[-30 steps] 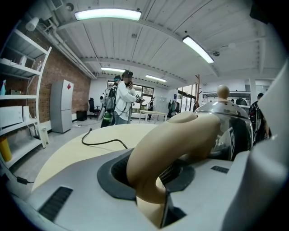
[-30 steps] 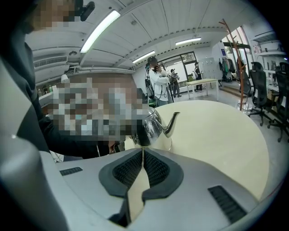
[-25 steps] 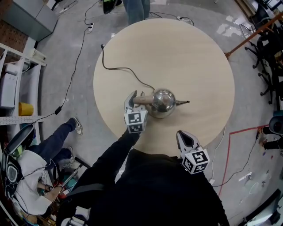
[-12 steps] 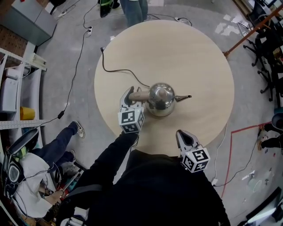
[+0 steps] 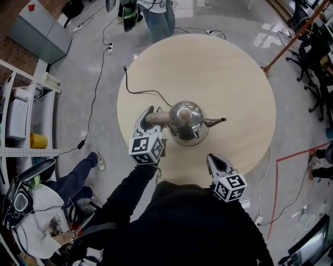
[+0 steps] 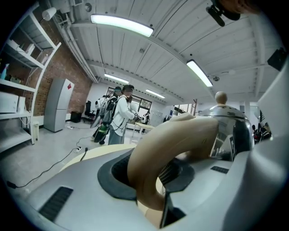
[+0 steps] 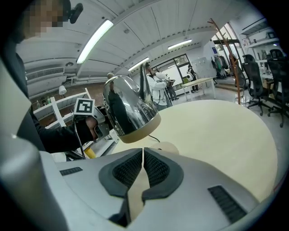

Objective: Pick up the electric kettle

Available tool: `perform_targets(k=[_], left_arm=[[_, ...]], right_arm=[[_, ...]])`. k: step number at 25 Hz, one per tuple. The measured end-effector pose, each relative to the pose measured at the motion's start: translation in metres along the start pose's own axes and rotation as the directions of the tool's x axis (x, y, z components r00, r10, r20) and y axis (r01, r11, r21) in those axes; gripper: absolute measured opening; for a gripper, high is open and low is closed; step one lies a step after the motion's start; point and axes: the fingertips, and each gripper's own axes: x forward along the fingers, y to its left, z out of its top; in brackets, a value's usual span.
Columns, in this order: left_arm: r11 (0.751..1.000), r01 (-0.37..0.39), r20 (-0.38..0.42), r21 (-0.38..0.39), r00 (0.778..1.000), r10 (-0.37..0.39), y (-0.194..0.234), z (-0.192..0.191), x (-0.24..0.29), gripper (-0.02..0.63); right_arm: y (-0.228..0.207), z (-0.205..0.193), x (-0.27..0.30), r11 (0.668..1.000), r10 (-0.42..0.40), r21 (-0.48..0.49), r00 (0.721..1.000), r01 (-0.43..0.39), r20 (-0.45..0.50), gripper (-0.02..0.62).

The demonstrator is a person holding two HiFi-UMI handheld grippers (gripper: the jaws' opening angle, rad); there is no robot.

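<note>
One grip carries it: your left claw clamps the shiny steel electric kettle by its curved beige handle, while your right claw waits closed and empty.

There is one kettle, one round base and one cord, with a single round surface under them. Two grippers show, the left gripper and the right gripper, each with two jaws and one marker cube, so two cubes: the left cube and the right cube. Around the surface are one grey cabinet, one yellow cup and two other people, one standing person and one seated person.
</note>
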Motion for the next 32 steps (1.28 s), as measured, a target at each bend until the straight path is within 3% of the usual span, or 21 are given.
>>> perform_targets(k=[5, 11, 14, 18, 32], left_arm=[[0.999, 0.043, 0.016, 0.023, 0.999, -0.043, -0.018, 0.029, -0.015, 0.118], [0.997, 0.08, -0.012, -0.007, 0.997, -0.08, -0.025, 0.043, -0.02, 0.118], [0.996, 0.089, -0.008, 0.021, 0.996, -0.089, -0.032, 0.051, -0.027, 0.118], [0.996, 0.082, 0.01, 0.045, 0.997, -0.082, -0.032, 0.066, -0.032, 0.117], [0.999, 0.045, 0.089, 0.007, 0.995, -0.045, -0.019, 0.109, -0.046, 0.117]], right_arm=[[0.004, 0.003, -0.002, 1.0, 0.016, 0.009, 1.0, -0.017, 0.025, 0.021], [0.003, 0.01, 0.0, 0.999, 0.007, 0.04, 0.999, -0.009, 0.054, 0.021], [0.0, 0.01, -0.004, 0.998, 0.0, 0.055, 0.998, -0.003, 0.064, 0.021], [-0.003, 0.013, -0.004, 0.998, -0.008, 0.069, 0.997, 0.003, 0.077, 0.021], [-0.008, 0.008, -0.01, 0.998, -0.018, 0.056, 0.996, 0.013, 0.086, 0.021]])
